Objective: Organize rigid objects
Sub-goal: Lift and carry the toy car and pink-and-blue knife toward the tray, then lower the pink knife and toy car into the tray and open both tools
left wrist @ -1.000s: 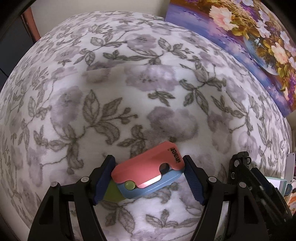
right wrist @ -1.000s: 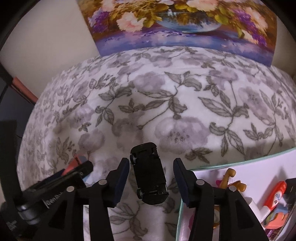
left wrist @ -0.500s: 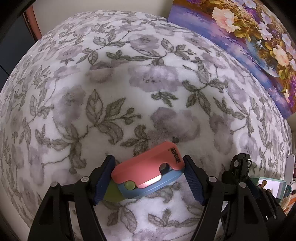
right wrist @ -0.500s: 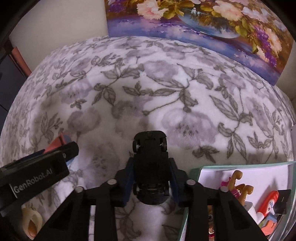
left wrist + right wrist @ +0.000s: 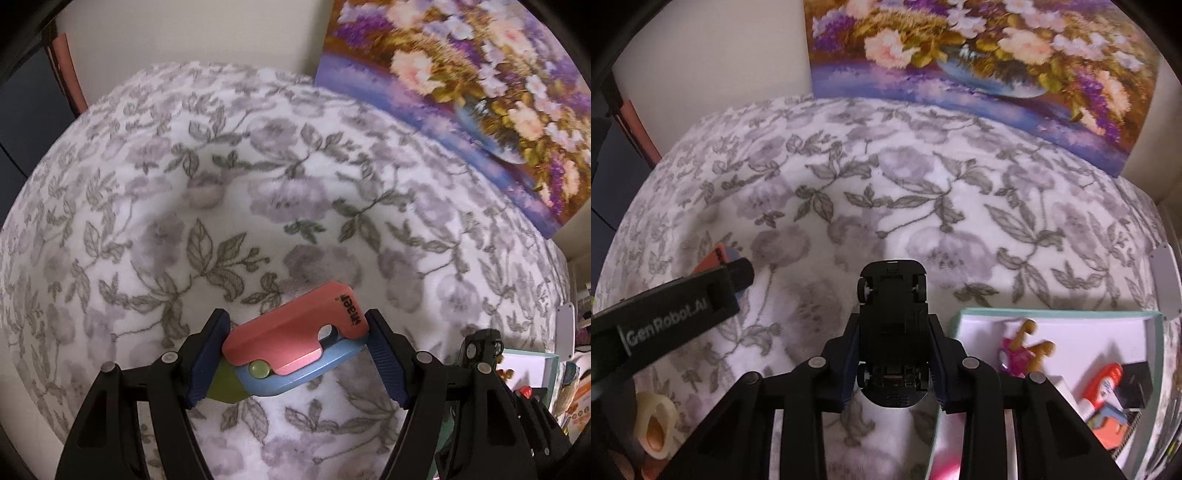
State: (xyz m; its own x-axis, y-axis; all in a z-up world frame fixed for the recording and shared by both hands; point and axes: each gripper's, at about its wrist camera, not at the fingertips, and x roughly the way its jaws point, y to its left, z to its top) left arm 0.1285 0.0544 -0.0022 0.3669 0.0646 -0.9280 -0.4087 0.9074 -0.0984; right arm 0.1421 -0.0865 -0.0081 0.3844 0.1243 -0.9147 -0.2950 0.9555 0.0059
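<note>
My left gripper (image 5: 297, 354) is shut on a pink, blue and green folding tool (image 5: 291, 352), held just above the flowered blanket (image 5: 258, 206). My right gripper (image 5: 893, 354) is shut on a black toy car (image 5: 892, 332), upside down with its wheels up, lifted over the blanket beside the box. The left gripper (image 5: 676, 314) also shows at the left of the right wrist view. The right gripper with the car (image 5: 480, 345) shows at the lower right of the left wrist view.
A white box with a teal rim (image 5: 1052, 314) lies at the lower right and holds a pink figure (image 5: 1015, 354), a red-white toy (image 5: 1102, 384) and other items. A flower painting (image 5: 979, 55) leans on the back wall. A tape roll (image 5: 655, 424) lies at the lower left.
My right gripper closed on the black toy car and lifted it, moving toward the box. My left gripper kept its hold on the folding tool and rose slightly.
</note>
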